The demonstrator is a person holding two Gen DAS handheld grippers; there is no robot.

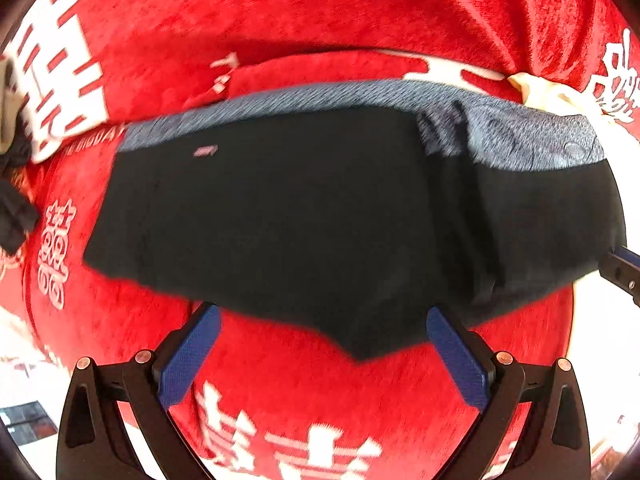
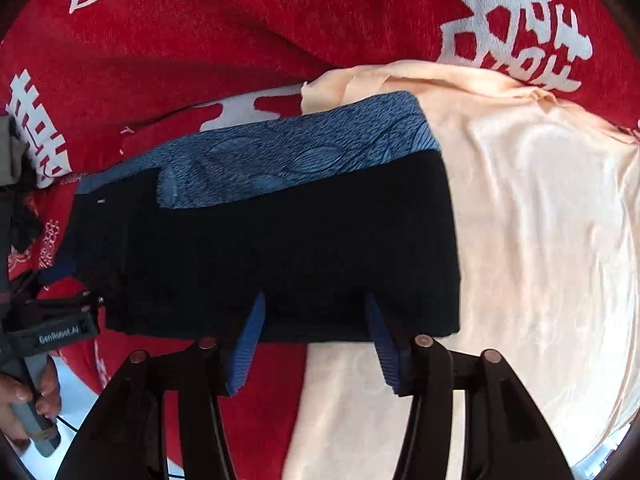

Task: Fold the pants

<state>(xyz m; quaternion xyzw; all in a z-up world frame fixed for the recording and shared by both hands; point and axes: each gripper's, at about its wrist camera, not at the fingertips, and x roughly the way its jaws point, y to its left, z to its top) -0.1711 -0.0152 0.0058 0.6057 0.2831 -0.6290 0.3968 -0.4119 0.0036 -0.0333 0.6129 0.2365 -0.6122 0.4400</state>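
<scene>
The black pants (image 1: 280, 216) lie folded into a wide block on the red blanket, their blue-grey patterned waistband (image 1: 360, 100) along the far side. My left gripper (image 1: 323, 311) hangs open above the pants' near edge, with its blue pads apart and nothing pressed between them. In the right wrist view the same pants (image 2: 288, 248) lie with the waistband (image 2: 304, 152) at the back. My right gripper (image 2: 315, 301) is open, its tips over the near hem without pinching it. One black fingertip (image 1: 620, 270) of the right gripper shows at the pants' right end.
A red blanket (image 1: 320, 16) with white characters covers the surface. A cream garment (image 2: 540, 220) lies spread under and to the right of the pants. A person's hand (image 2: 16, 396) holds a grey handle at the lower left. Dark cloth (image 1: 14, 216) sits at the far left.
</scene>
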